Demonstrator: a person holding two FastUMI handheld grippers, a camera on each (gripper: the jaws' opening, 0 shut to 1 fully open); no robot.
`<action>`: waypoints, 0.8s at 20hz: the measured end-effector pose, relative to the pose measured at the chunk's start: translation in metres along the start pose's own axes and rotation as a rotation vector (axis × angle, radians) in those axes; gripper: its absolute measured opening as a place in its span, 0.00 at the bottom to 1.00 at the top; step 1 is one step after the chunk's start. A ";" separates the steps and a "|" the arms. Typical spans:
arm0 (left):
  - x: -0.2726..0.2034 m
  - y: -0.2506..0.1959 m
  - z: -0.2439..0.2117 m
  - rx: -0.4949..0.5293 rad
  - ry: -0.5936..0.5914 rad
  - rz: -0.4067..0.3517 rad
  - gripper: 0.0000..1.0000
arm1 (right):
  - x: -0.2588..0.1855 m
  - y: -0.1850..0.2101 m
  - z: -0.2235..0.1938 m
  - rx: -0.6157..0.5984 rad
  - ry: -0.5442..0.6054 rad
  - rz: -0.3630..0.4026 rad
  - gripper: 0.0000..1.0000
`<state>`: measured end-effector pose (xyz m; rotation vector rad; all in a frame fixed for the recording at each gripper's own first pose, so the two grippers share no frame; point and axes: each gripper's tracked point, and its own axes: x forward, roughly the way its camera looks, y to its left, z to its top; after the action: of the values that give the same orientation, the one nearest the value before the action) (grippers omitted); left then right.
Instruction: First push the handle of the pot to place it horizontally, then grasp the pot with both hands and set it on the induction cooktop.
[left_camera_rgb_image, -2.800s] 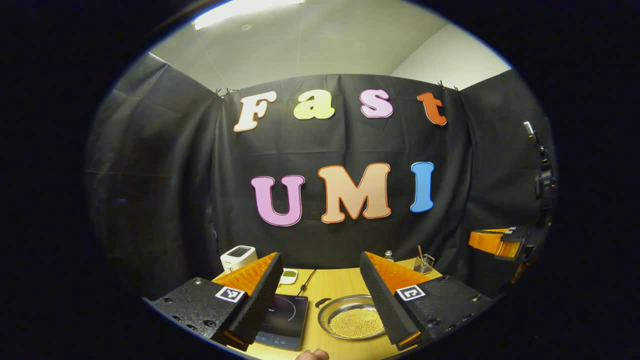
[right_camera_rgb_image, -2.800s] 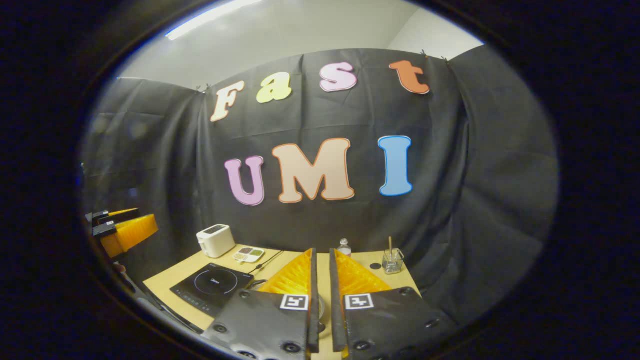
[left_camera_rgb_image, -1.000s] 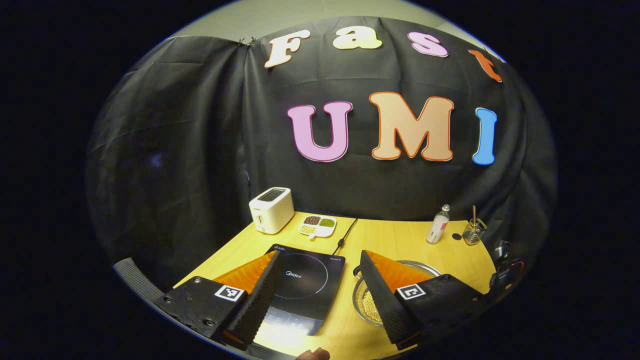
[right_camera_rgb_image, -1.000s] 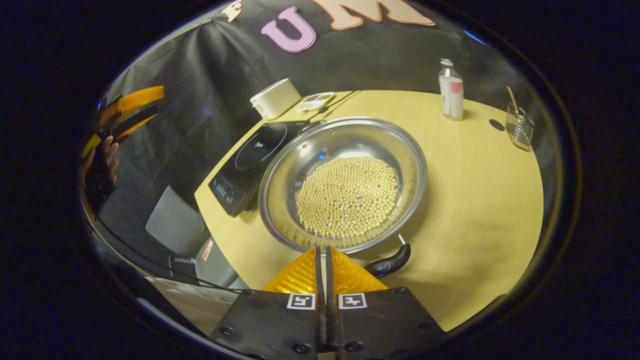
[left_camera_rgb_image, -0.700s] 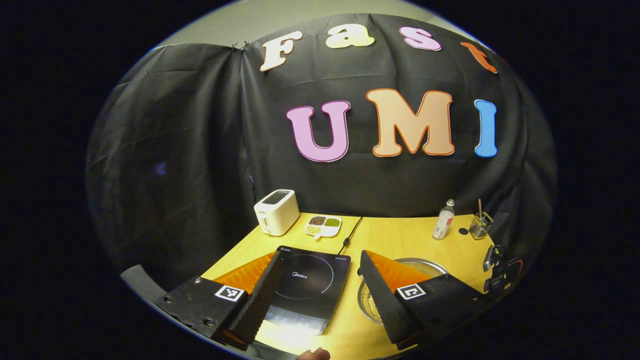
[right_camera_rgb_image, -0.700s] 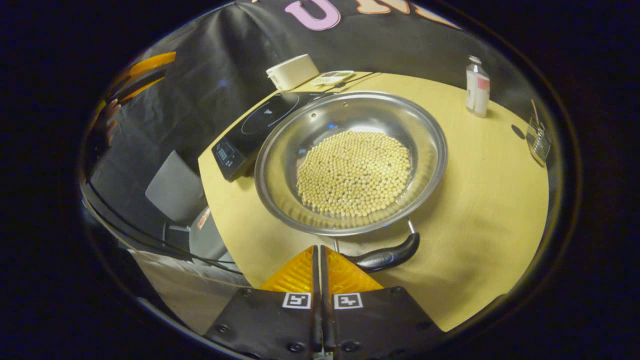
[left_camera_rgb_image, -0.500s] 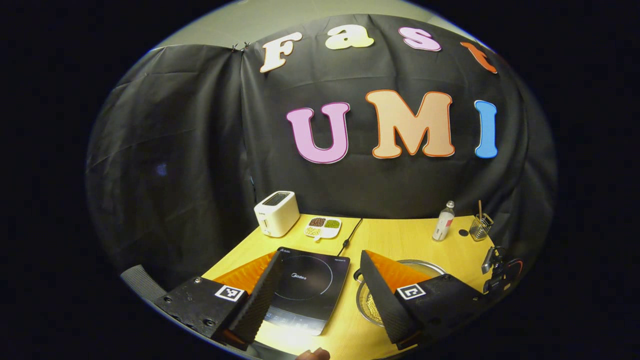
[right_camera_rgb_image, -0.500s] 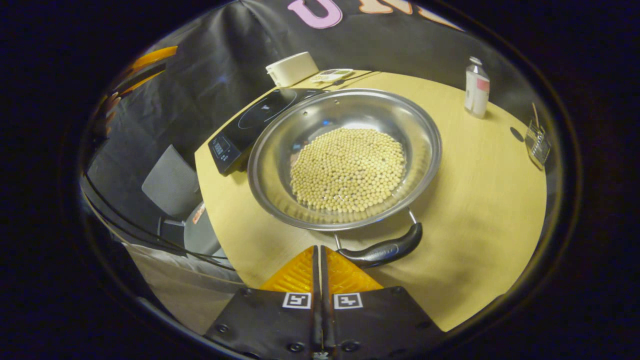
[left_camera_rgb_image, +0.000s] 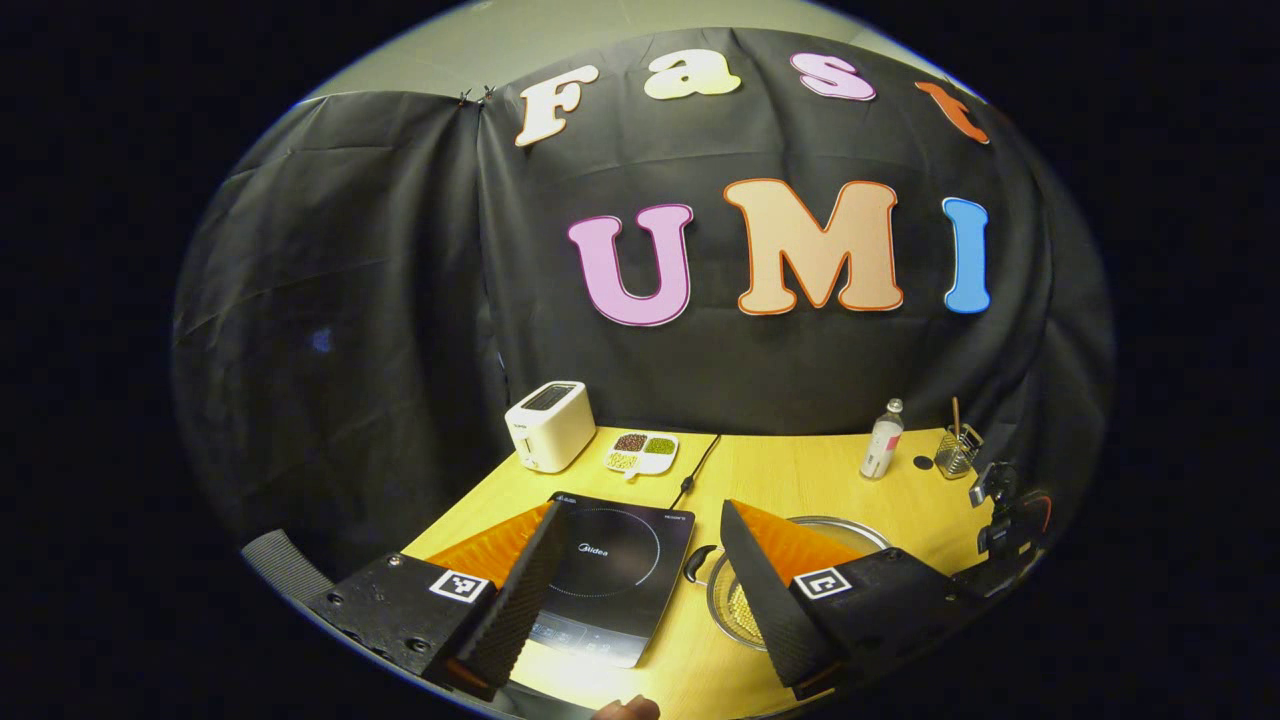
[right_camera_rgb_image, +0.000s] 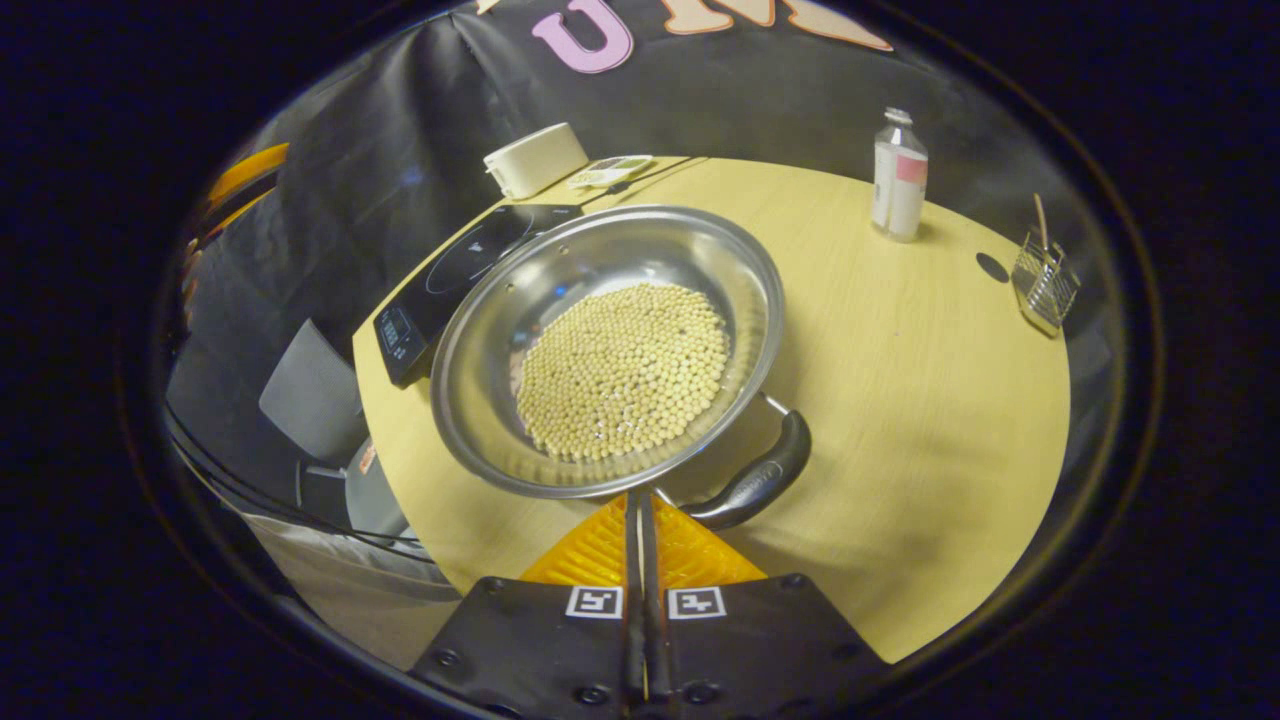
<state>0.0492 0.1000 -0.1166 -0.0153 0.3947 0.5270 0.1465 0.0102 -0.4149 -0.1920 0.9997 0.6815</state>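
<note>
Right claw is clenched on nothing, its tips low at the near rim of the pot and just beside the inner end of the dark near handle; whether they touch it I cannot tell. That steel pot, holding pale beans, sits on the bench just right of the induction cooktop, nearly touching it. To do this push well, I would keep the tips low and press sideways on the handle's end rather than the rim, slowly, so the pot pivots in place without sliding into the cooktop or spilling beans. Left claw hangs released above the bench's near edge, fingers well apart, with the cooktop between them and the pot's far handle peeking beside the right finger. Against half a second ago, the near handle has swung from lying across the front to angling up the pot's right side, and the pot has shifted left in the right gripper view. A toaster, bottle and wire basket stand farther out.
</note>
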 end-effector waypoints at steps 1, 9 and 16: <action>-0.001 0.001 0.000 -0.001 0.001 0.002 0.95 | 0.001 -0.004 0.001 -0.007 0.002 -0.011 0.00; -0.004 0.004 -0.013 -0.026 0.025 -0.001 0.96 | 0.000 -0.021 0.010 -0.024 -0.009 -0.071 0.00; 0.039 -0.033 -0.058 0.014 0.137 -0.183 0.95 | -0.031 -0.042 0.036 0.145 -0.111 -0.234 0.00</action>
<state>0.0756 0.0837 -0.1875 -0.0739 0.5250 0.3434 0.1865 -0.0200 -0.3759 -0.1392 0.8994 0.4004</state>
